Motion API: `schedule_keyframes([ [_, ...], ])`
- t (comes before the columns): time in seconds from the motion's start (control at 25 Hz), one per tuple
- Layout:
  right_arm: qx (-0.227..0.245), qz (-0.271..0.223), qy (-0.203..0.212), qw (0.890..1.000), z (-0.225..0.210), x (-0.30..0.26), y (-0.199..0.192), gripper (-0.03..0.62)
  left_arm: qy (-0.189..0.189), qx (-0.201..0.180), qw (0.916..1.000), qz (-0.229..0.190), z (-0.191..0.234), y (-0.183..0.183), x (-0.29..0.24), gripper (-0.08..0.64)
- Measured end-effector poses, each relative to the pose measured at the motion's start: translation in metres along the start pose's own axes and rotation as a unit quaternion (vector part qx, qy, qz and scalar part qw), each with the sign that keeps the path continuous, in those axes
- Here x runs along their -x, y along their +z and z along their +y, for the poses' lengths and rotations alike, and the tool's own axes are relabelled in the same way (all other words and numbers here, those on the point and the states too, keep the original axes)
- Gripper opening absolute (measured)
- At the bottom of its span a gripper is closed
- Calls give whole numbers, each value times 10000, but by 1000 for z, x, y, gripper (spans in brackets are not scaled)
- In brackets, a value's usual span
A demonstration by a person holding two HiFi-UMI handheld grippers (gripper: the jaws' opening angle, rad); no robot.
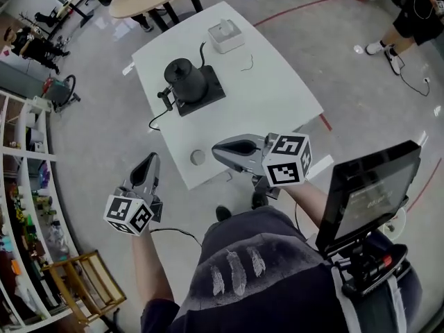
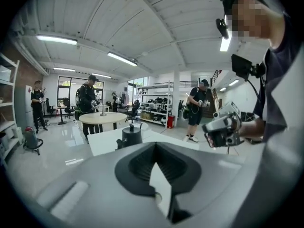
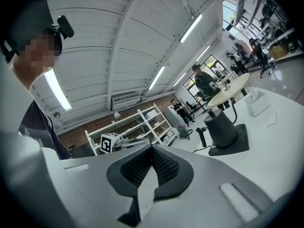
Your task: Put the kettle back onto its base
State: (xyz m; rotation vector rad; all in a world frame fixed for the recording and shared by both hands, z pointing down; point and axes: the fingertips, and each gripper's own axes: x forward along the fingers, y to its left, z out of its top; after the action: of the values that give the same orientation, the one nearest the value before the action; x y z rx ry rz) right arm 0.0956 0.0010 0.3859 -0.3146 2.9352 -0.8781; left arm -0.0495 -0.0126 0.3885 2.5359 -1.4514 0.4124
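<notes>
The black gooseneck kettle (image 1: 184, 80) stands upright on its black square base (image 1: 216, 87) on the white table (image 1: 277, 82), its handle toward the left. It also shows in the left gripper view (image 2: 130, 136) and in the right gripper view (image 3: 223, 127), far ahead of the jaws. My left gripper (image 1: 149, 159) hangs off the table's near left corner, shut and empty. My right gripper (image 1: 216, 150) is over the table's near edge, pointing left, its jaws together with nothing between them. Neither gripper touches the kettle.
A white box (image 1: 226, 35) sits at the table's far end, and a small round disc (image 1: 198, 157) lies near the front edge. The kettle's cord (image 1: 158, 120) trails off the left side. A tablet on a stand (image 1: 371, 193) is at my right. Shelves (image 1: 28, 207) line the left wall.
</notes>
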Motion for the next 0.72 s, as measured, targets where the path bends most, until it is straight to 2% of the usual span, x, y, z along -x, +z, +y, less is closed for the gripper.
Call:
schedule_keyframes([
  [0.28, 217, 174, 38, 9996, 21, -18, -5, 2, -29, -176, 9998, -1, -9, -13, 27, 2],
  [0.48, 290, 385, -33, 9988, 61, -37, -25, 2, -74, 49, 9996, -255, -4, -18, 72, 2],
  [0.72, 586, 602, -62, 9964, 105, -74, -38, 2, -113, 238, 9972, -697, 12, -23, 127, 2],
])
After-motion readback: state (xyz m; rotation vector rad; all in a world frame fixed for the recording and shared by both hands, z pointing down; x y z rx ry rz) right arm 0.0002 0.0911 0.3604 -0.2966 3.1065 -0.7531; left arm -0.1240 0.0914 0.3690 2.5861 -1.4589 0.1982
